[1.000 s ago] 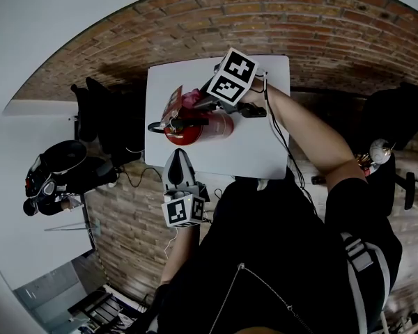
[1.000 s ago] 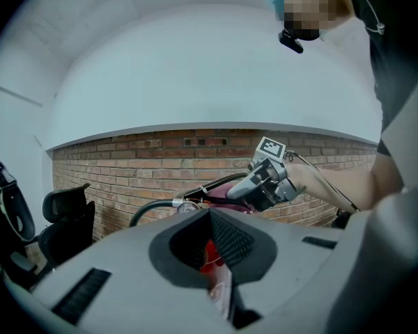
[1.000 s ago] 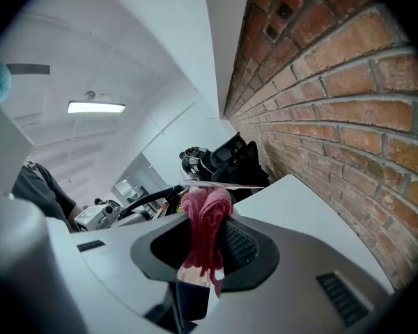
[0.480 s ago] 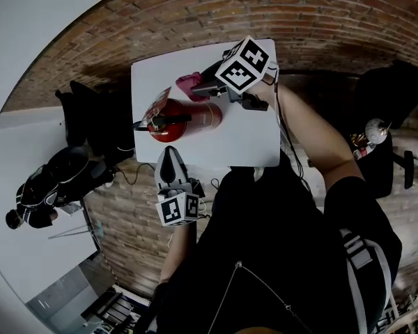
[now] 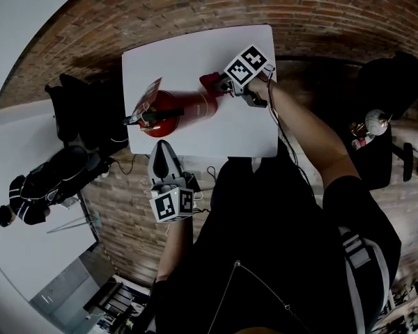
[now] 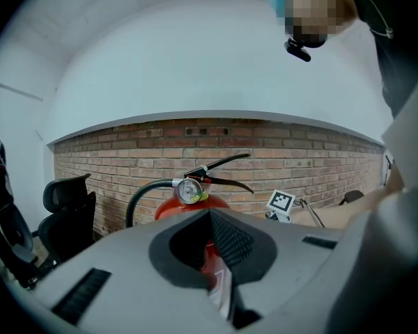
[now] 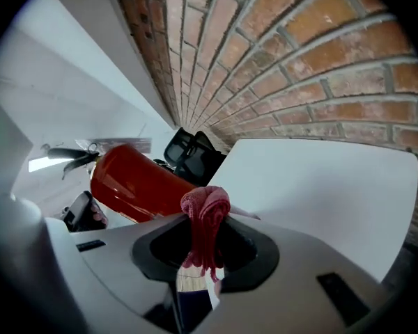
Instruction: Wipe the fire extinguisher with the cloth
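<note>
Dim, heavily fisheye-warped head view, dark curved edges, slight motion blur on the fire extinguisher.

No print can be read; the label on the fire extinguisher looks too blurred.

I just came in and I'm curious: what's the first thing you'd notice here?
The big red fire extinguisher jumps out first, lying on its side on the white table. Next is the right gripper near the extinguisher's bottom end, pinching a bunched pink cloth. The left gripper waits at the table's near edge, pointing at the extinguisher's handle end.
</note>
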`<move>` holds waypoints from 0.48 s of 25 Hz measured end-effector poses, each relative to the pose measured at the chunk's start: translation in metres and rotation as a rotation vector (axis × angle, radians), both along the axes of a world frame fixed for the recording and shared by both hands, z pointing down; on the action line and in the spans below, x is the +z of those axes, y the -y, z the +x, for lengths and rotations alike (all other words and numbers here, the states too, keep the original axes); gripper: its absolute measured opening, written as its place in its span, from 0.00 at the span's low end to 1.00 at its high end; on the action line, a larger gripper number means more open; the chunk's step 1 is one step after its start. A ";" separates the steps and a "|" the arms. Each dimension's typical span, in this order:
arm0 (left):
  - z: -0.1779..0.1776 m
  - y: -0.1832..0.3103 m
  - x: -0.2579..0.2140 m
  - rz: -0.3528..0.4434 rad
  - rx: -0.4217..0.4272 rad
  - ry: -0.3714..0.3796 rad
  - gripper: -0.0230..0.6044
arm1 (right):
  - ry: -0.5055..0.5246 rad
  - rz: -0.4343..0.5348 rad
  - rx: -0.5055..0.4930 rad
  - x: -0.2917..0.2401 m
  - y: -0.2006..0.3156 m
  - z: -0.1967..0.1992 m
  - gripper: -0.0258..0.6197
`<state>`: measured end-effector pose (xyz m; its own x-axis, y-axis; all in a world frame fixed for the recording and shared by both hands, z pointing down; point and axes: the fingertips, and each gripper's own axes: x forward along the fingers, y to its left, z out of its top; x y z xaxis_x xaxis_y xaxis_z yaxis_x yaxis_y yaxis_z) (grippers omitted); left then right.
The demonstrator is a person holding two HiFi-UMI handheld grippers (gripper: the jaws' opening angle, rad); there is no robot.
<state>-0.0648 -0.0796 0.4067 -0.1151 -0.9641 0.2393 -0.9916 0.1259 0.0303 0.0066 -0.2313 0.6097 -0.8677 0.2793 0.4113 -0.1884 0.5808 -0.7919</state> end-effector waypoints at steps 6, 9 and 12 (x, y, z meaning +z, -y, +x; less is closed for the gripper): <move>-0.006 -0.004 0.012 -0.044 -0.020 0.013 0.05 | -0.115 -0.046 0.057 0.076 -0.001 -0.006 0.21; -0.008 -0.003 0.014 -0.052 -0.027 0.017 0.05 | -0.173 -0.077 0.061 0.112 -0.007 -0.011 0.21; -0.009 -0.003 0.016 -0.048 -0.027 0.012 0.05 | -0.211 -0.102 0.062 0.141 -0.013 -0.016 0.21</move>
